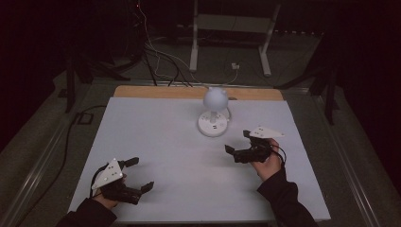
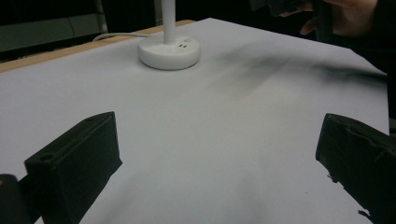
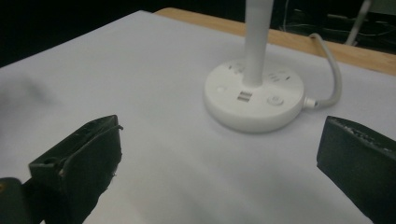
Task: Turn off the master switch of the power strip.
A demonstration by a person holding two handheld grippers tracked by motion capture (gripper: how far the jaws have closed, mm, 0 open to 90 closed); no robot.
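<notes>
High view: a white sheet covers a wooden table, whose bare edge shows along the far side. A white desk lamp stands on the sheet near the far edge, slightly right of centre. It consists of a round base, a short upright stem and a globe-shaped head; a white cord leaves the base toward the far edge.

The left gripper is held low over the near left corner of the sheet, jaws spread wide apart and holding nothing. The left hand grips it from below, with a dark sleeve at the bottom edge.

The right gripper is near the base of the lamp, on its near right side, but apart from it. Its jaws also stand wide apart and hold nothing. The right hand and sleeve extend from the lower right.

Left gripper view: both black jaws frame bare sheet; the lamp base lies well ahead.

Right gripper view: the jaws flank the lamp base, which sits ahead between them, untouched. The base shows a slot and a round button on its top face. The cord curves away at the right.
</notes>
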